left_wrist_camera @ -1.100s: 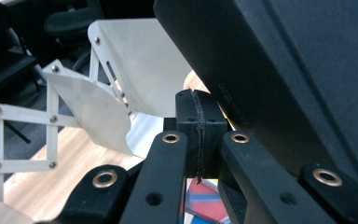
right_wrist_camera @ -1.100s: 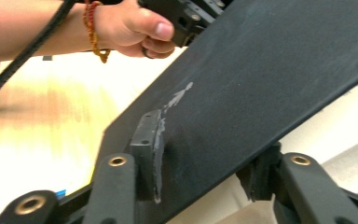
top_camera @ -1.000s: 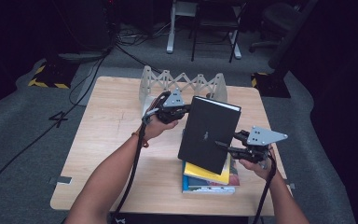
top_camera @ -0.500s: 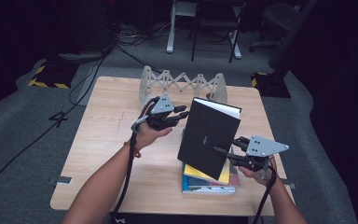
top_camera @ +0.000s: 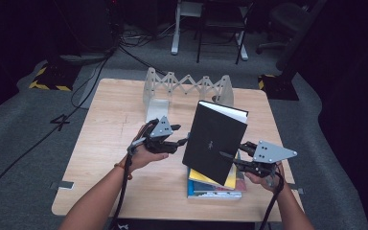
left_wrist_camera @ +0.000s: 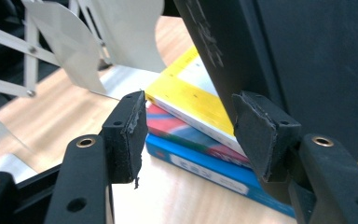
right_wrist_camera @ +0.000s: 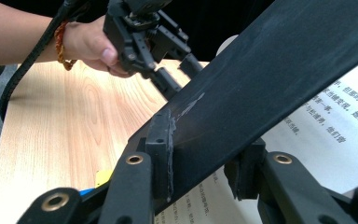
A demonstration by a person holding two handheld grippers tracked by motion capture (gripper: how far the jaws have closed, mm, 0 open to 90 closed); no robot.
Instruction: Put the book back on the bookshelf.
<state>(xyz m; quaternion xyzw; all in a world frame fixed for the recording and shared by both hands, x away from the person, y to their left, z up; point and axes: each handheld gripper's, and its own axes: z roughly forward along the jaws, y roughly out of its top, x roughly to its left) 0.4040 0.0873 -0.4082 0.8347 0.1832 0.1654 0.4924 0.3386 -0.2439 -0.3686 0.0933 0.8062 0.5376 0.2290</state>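
Observation:
A black hardcover book [top_camera: 214, 141] stands tilted on edge above a stack of books [top_camera: 215, 188]. My right gripper [top_camera: 232, 152] is shut on its lower right cover; in the right gripper view the pads [right_wrist_camera: 161, 149] pinch the black cover [right_wrist_camera: 270, 79] over a printed page. My left gripper [top_camera: 180, 134] sits at the book's left edge. Its jaws have just been opening and stand open [left_wrist_camera: 189, 133] with nothing between them. The black book [left_wrist_camera: 298, 51] rises just behind its right pad. The yellow, red and blue books of the stack [left_wrist_camera: 191, 126] lie beyond.
A white folding rack [top_camera: 187, 86] stands at the far side of the wooden table [top_camera: 105, 143], and its plates [left_wrist_camera: 93, 42] are close by in the left gripper view. Chairs and cables lie on the floor behind. The left hand [right_wrist_camera: 93, 46] appears in the right gripper view.
The left gripper has come down along the book's left edge toward the person, and its jaws have opened. The right gripper keeps its hold; the book leans slightly more.

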